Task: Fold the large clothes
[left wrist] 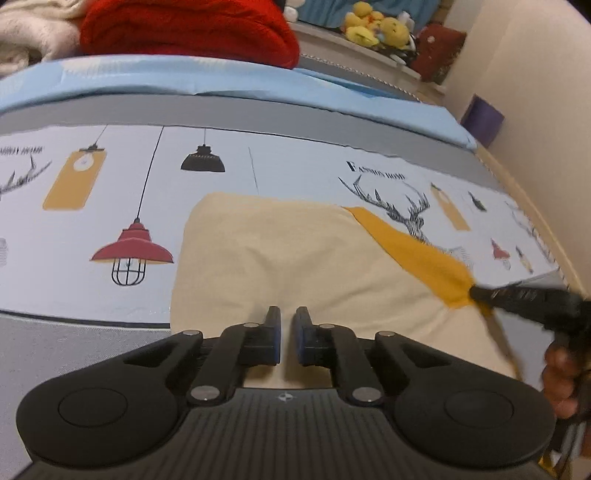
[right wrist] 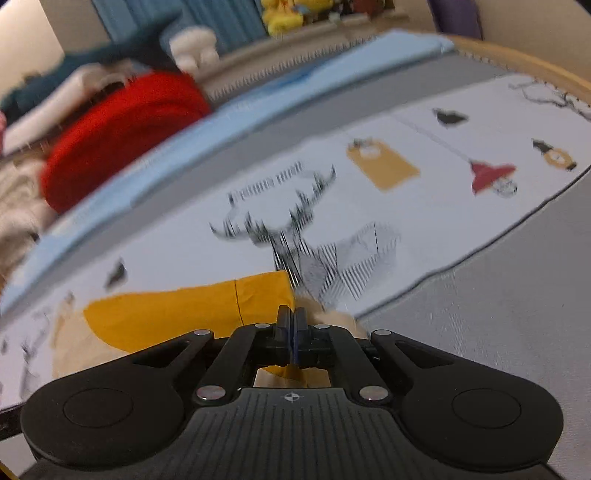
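Note:
A cream garment (left wrist: 280, 254) with a mustard yellow sleeve (left wrist: 417, 254) lies on the printed bed cover. My left gripper (left wrist: 287, 318) hovers over the cream body, its jaws slightly apart and empty. My right gripper (right wrist: 291, 317) is shut on the end of the yellow sleeve (right wrist: 184, 314) and holds it up off the bed. In the left wrist view the right gripper (left wrist: 476, 293) shows at the right edge, pinching the sleeve tip. The right wrist view is blurred.
The bed cover (left wrist: 122, 192) carries lamp and deer prints. A red knit pile (left wrist: 188, 29) and a white fluffy blanket (left wrist: 29, 33) sit at the far side. Yellow plush toys (left wrist: 376, 26) line a shelf. A wall (left wrist: 535, 110) runs along the right.

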Motion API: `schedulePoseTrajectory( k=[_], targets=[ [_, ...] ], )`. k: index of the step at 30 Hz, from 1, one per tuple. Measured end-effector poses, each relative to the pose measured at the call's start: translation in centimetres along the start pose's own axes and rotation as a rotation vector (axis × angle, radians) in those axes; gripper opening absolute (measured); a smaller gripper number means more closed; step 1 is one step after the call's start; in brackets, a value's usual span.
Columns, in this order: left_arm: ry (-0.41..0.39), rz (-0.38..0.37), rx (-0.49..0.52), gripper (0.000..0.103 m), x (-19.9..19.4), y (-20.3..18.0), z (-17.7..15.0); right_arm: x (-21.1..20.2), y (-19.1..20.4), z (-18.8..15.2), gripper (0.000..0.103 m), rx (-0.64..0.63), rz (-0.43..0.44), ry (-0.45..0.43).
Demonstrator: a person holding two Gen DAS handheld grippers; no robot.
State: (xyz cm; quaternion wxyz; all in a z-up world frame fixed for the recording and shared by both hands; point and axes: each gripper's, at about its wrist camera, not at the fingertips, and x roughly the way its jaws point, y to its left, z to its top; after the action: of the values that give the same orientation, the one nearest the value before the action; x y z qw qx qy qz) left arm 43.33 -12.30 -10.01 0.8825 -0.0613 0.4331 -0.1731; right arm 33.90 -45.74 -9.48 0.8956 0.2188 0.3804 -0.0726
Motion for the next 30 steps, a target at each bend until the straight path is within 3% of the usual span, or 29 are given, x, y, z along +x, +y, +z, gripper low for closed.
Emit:
schedulePoseTrajectory(
  k=[4, 6, 10, 12, 14, 16, 18, 20, 24, 28, 30],
  targets=[
    [-0.030, -0.009, -0.007, 0.018, -2.2, 0.6, 0.1, 1.4, 0.7, -0.5, 0.000, -0.038, -0.047, 0.044],
    [-0.018, -0.061, 0.010, 0.020, -3.7, 1.1, 0.2, 1.2, 1.0, -0.7, 0.002, -0.055, -0.057, 0.037],
    [0.037, -0.210, 0.103, 0.021, -6.8, 0.8, -0.5, -0.8, 1.9, -0.5, 0.016, -0.114, -0.075, -0.042],
    [0.075, -0.264, 0.176, 0.024, -7.8, 0.2, -1.5, -2.7, 1.9, -0.4, 0.020, -0.117, -0.024, -0.099],
    [0.122, -0.304, 0.264, 0.024, -8.5, -0.8, -2.8, -5.4, 2.0, -0.6, 0.023, -0.138, 0.081, -0.160],
    [0.165, -0.320, 0.371, 0.027, -9.0, -2.1, -4.6, -8.0, 2.2, -1.5, 0.043, -0.185, 0.191, -0.189],
    [0.209, -0.322, 0.466, 0.033, -9.2, -3.2, -6.6, -9.5, 2.5, -2.6, 0.047, -0.239, 0.282, -0.147],
    [0.243, -0.300, 0.565, 0.036, -9.4, -4.3, -8.8, -9.8, 2.8, -4.5, 0.047, -0.300, 0.317, -0.040],
    [0.255, -0.270, 0.743, 0.039, -11.7, -5.5, -12.8, -8.8, 2.7, -9.7, 0.046, -0.519, 0.167, 0.195],
    [0.253, -0.220, 0.877, 0.045, -14.2, -5.4, -15.5, -10.6, 2.2, -10.9, 0.046, -0.607, 0.044, 0.264],
    [0.285, -0.211, 0.839, 0.045, -15.2, -4.6, -15.2, -11.2, 2.1, -11.1, 0.046, -0.657, -0.022, 0.291]
  ],
)
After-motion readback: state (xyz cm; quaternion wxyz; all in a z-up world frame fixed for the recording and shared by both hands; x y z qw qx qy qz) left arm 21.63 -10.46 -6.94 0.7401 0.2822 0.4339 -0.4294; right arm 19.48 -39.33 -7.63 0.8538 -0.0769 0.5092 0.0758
